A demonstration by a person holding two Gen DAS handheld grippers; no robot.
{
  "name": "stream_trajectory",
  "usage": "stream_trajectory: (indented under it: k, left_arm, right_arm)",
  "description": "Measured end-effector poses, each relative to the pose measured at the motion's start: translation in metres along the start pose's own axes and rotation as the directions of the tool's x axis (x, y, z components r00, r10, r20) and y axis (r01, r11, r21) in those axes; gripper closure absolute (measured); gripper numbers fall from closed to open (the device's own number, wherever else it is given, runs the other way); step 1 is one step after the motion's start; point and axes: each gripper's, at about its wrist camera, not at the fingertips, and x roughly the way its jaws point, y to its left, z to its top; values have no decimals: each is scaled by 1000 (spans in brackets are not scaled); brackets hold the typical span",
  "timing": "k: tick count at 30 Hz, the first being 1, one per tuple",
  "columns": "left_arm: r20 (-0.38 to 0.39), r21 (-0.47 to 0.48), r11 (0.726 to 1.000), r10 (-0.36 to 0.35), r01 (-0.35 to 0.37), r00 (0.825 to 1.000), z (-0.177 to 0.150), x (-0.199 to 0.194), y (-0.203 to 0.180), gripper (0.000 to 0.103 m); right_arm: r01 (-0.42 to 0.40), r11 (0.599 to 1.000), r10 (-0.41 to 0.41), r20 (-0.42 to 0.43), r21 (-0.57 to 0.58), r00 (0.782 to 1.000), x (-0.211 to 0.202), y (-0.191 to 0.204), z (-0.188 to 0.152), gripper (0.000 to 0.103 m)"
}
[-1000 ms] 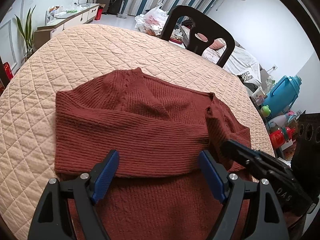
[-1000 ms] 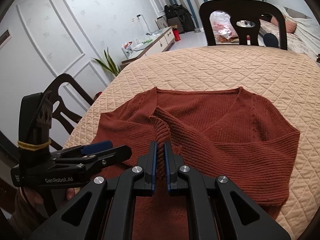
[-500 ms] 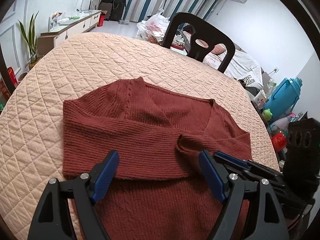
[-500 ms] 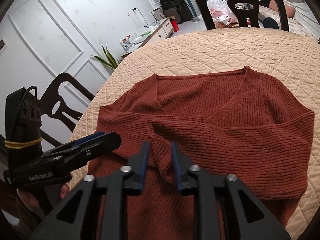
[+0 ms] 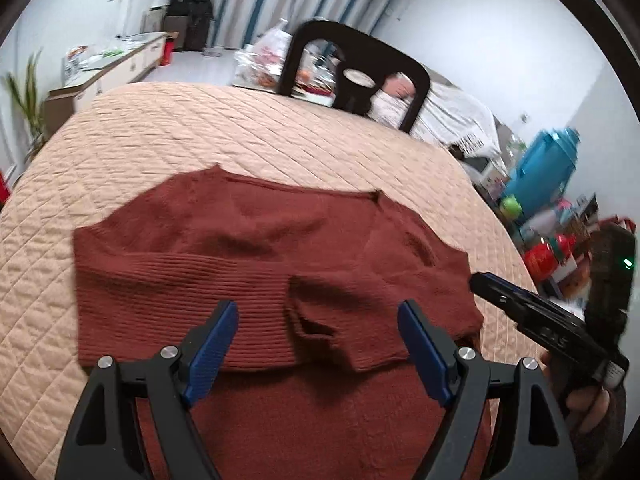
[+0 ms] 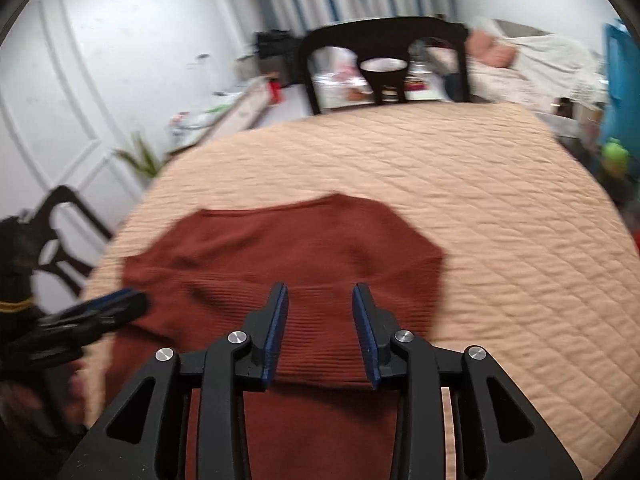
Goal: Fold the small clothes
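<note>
Here the rust-red knit sweater lies flat on the near half of the round tabletop, both sleeves folded across the chest and the right cuff resting on top near the middle. The right gripper has just been opening its jaws; they stand partly apart with nothing clamped between them, only the folded sleeve lying below. The left gripper hangs over the near part of the sweater with its jaws wide and empty.

The likely trouble is the freshly laid cuff: it sits loosely, its end curled into a small open loop, so a blue pad brushing it could drag the sleeve off its fold. The ribbed knit is soft, thick and stretchy, so a pinch on one layer could pull the fabric askew instead of carrying the whole hem. The quilted peach cover, with its diamond stitching, looks grippy enough to hold the lower layer back and wrinkle it. Both views are blurred, so finer creases cannot be told.
</note>
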Motion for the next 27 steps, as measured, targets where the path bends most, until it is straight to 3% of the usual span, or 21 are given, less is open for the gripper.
stream_trajectory:
  k: [5, 10, 16, 22, 27]
  left_arm:
    - [-67, 51, 998, 47, -43, 997, -10, 17, -5, 19]
    - [-93, 125, 978, 179, -167, 980, -20, 22, 3, 20]
    - [-85, 144, 972, 200, -187, 976, -24, 9, 7, 19]
    - [-15, 116, 970, 218, -215, 976, -19, -6, 13, 19]
    - [-49, 127, 974, 196, -189, 979, -23, -3, 12, 19]
  right_arm:
    - [51, 999, -52, -67, -17, 996, 22, -7, -13, 69]
    - [116, 989, -122, -60, -88, 991, 24, -4, -22, 69]
    - [189, 975, -194, -35, -118, 980, 20, -7, -26, 63]
    - [170, 977, -172, -4, -129, 985, 10, -4, -28, 63]
    - [189, 974, -196, -42, -124, 980, 17, -7, -34, 63]
